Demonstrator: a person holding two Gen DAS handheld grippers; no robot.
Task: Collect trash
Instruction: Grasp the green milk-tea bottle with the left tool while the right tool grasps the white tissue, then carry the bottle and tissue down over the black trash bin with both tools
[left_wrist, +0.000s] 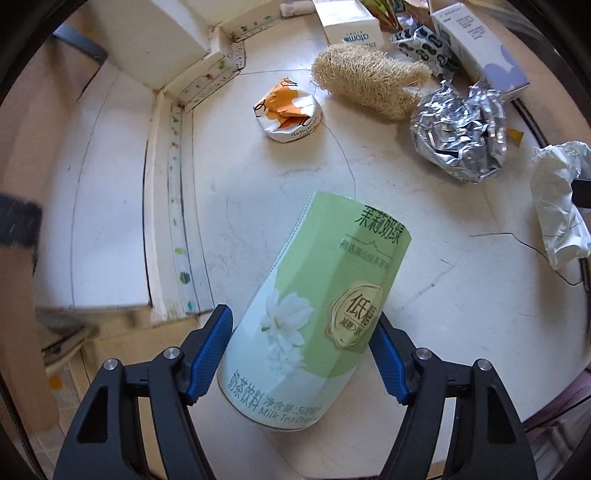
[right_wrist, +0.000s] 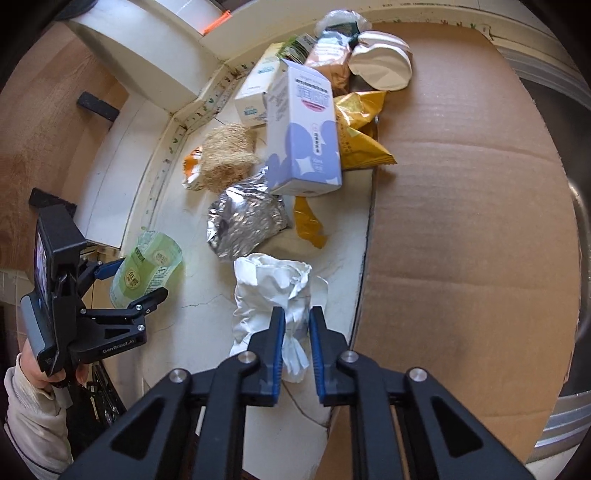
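A pale green milk tea bottle (left_wrist: 317, 277) with a flower label stands tilted on the white tabletop (left_wrist: 424, 295). My left gripper (left_wrist: 301, 314) is shut on its lower part, blue pads pressed to both sides. The right wrist view shows the same bottle (right_wrist: 147, 258) in the left gripper (right_wrist: 140, 277), held by a person's hand at the table's left edge. My right gripper (right_wrist: 296, 312) is shut on a crumpled white paper (right_wrist: 273, 284), which bunches between the pads. That paper (left_wrist: 557, 199) also shows at the right edge of the left wrist view.
Behind lie a crumpled foil ball (left_wrist: 458, 133), a loofah (left_wrist: 369, 85), an orange-and-white wrapper (left_wrist: 288, 110), a white-and-purple box (right_wrist: 303, 129), a yellow snack bag (right_wrist: 362, 140) and more boxes. A large cardboard sheet (right_wrist: 461, 221) covers the right side. A white wall ledge (left_wrist: 162, 221) borders the left.
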